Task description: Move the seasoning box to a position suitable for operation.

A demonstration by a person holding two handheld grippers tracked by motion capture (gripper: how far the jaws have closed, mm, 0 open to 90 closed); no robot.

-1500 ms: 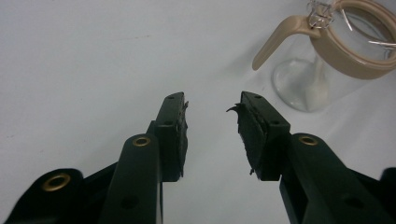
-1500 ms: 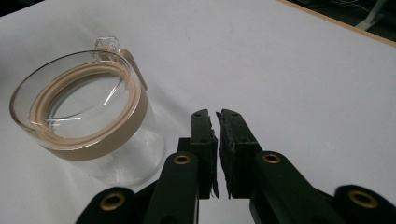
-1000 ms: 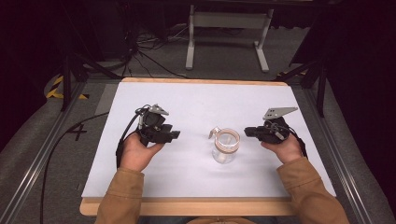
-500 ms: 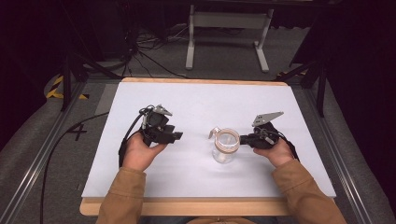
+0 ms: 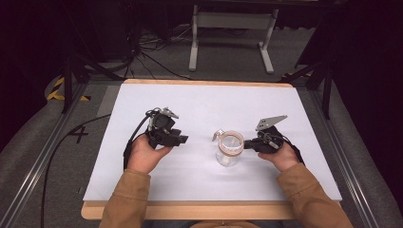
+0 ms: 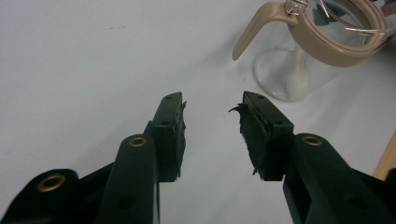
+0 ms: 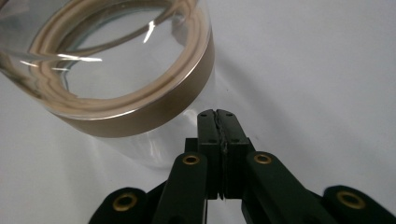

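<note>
Right now the glass jar (image 5: 229,151) stands upright a little right of the middle of the worktop (image 5: 204,102), nearer the front edge than the back. It is clear, with a tan band round its mouth, a wire bail at the rim and a tan tab sticking out toward the left side.

The right gripper (image 5: 248,144) sits just beside the jar's right flank. Its fingers (image 7: 218,122) have just been closing and are now pressed flat together with nothing between them, their tips right at the glass below the tan band; whether they touch it I cannot tell. The left gripper (image 5: 183,139) hovers near the jar's left side, clearly apart from it. Its fingers (image 6: 170,126) stand wide, though they have just narrowed a little, and hold nothing; the jar (image 6: 308,46) lies ahead of them and off to one side.

As a judgement, this is the approach step: both hands are lining up on the jar before any grip is taken. The next move likely calls for the left gripper to swing toward the tab or the rim and close there, while the right steadies the glass wall, gently, since a shut tip could push the light jar along.
</note>
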